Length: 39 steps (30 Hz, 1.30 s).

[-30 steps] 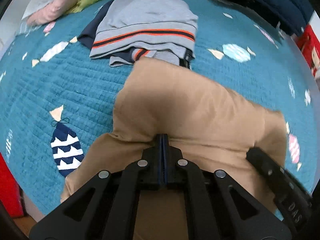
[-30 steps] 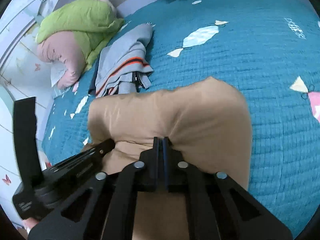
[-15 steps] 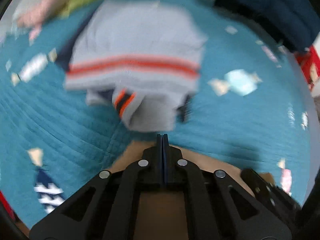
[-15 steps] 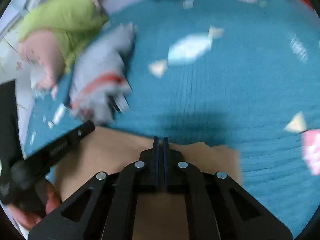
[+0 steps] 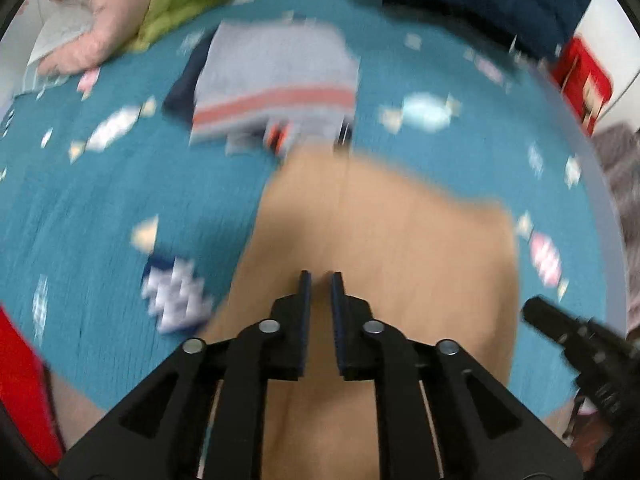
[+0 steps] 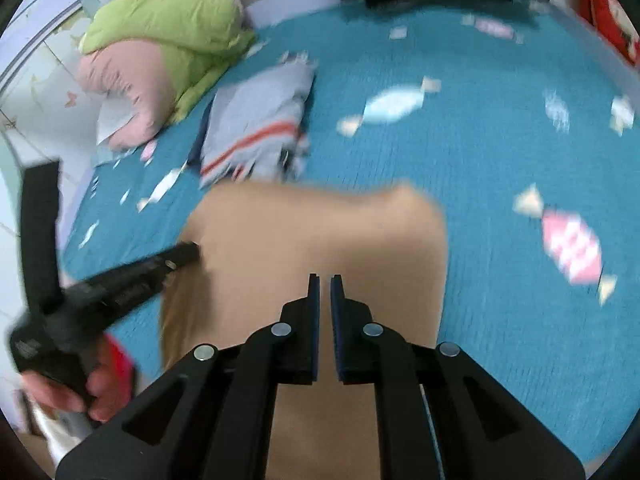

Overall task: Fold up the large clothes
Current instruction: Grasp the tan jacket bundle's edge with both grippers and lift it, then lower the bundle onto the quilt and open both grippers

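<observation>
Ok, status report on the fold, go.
Left gripper and right gripper opening, nothing between the jaws. Tan garment lies on the teal bedspread. Folded grey garment just beyond it.

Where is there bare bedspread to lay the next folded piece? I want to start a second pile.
The widest bare patch of teal bedspread lies right of the tan garment and right of the grey striped pile. A narrower strip runs left of the tan garment. The far left corner is crowded by the green and pink bedding.

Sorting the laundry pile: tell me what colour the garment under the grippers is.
Plain tan garment, no pattern; clearest in the right wrist view.
</observation>
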Each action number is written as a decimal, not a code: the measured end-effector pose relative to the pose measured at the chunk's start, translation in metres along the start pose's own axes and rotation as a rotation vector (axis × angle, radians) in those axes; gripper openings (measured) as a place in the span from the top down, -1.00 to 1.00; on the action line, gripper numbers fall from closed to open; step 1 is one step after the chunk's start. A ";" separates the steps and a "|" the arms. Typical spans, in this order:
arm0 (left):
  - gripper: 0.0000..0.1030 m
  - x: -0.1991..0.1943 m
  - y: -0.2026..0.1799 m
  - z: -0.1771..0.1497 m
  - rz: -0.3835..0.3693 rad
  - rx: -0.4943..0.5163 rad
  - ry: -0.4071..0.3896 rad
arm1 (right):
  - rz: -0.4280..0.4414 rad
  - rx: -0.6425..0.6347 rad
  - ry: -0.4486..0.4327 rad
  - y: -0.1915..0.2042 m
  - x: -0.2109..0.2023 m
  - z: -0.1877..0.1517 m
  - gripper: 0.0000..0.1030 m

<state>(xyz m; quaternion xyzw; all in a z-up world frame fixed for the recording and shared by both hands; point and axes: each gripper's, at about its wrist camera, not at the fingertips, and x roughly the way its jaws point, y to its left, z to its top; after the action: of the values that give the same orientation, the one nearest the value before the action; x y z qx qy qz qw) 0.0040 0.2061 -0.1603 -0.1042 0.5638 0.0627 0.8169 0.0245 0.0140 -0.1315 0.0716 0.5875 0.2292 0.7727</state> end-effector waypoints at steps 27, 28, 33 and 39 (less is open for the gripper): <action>0.74 0.027 0.014 -0.124 0.115 0.017 0.119 | 0.148 0.064 0.483 -0.011 0.094 -0.069 0.90; 0.74 0.027 0.015 -0.123 0.117 0.019 0.118 | 0.156 0.068 0.484 -0.011 0.094 -0.067 0.90; 0.62 0.015 0.014 -0.116 0.116 0.020 0.099 | 0.204 0.059 0.476 -0.014 0.077 -0.059 0.69; -0.48 -0.017 0.008 -0.106 0.058 0.040 0.028 | 0.253 0.021 0.313 -0.013 0.030 -0.036 -0.68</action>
<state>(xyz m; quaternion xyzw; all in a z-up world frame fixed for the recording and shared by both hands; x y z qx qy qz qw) -0.0996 0.1884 -0.1815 -0.0722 0.5791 0.0733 0.8088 0.0004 0.0101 -0.1732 0.1166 0.6893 0.3265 0.6361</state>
